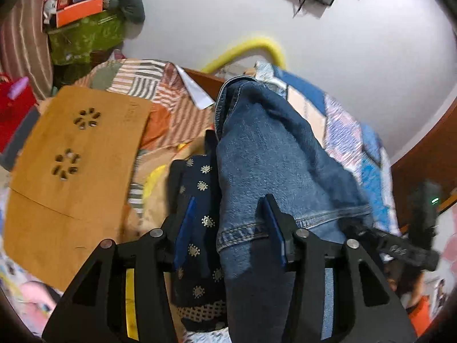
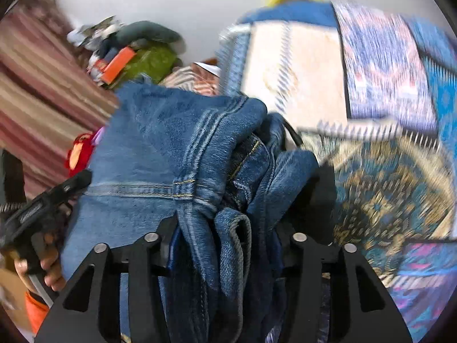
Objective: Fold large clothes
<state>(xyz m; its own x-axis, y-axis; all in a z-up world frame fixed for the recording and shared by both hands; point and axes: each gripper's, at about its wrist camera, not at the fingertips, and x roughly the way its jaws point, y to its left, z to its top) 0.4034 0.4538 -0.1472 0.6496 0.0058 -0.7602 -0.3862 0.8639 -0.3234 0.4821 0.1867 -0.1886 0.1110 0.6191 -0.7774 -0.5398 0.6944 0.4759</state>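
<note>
Left wrist view, far left: striped curtain [image 1: 20, 37], a green-covered pile [image 1: 85, 38] topped with an orange box [image 1: 78, 11]. Below it a wooden lap tray [image 1: 74, 165] with flower-shaped cut-outs lies on the patchwork bedspread [image 1: 160, 85]. A yellow tube [image 1: 257, 47] arcs against the white wall behind the bed.

Centre: left gripper [image 1: 230, 223], jaws apart, blue-padded fingers [image 1: 185, 225] on either side of cloth. Between them sits a dark navy fabric [image 1: 200, 200] with small gold motifs, and beside it a hemmed edge of the blue jeans [image 1: 271, 154]. The jeans hang bunched over the bed, running up and away from the gripper. Hard to say whether the pads actually press on the denim; the gap looks loose.

Right edge of that view: the right gripper's black frame, held in a hand [image 1: 411, 291], partly blurred.

Right wrist view, left side: the same curtain [image 2: 42, 91], the green pile [image 2: 154, 60], and a hand [image 2: 48, 268] on the left gripper's handle [image 2: 42, 208].

Centre: right gripper [image 2: 225, 245] with a thick wad of the jeans [image 2: 171, 148] stuffed between its fingers, waistband seam and belt loop facing the camera. The denim fills the gap, so it reads as clamped.

Right: the blue, cream and gold bedspread [image 2: 385, 91], motion-blurred.
</note>
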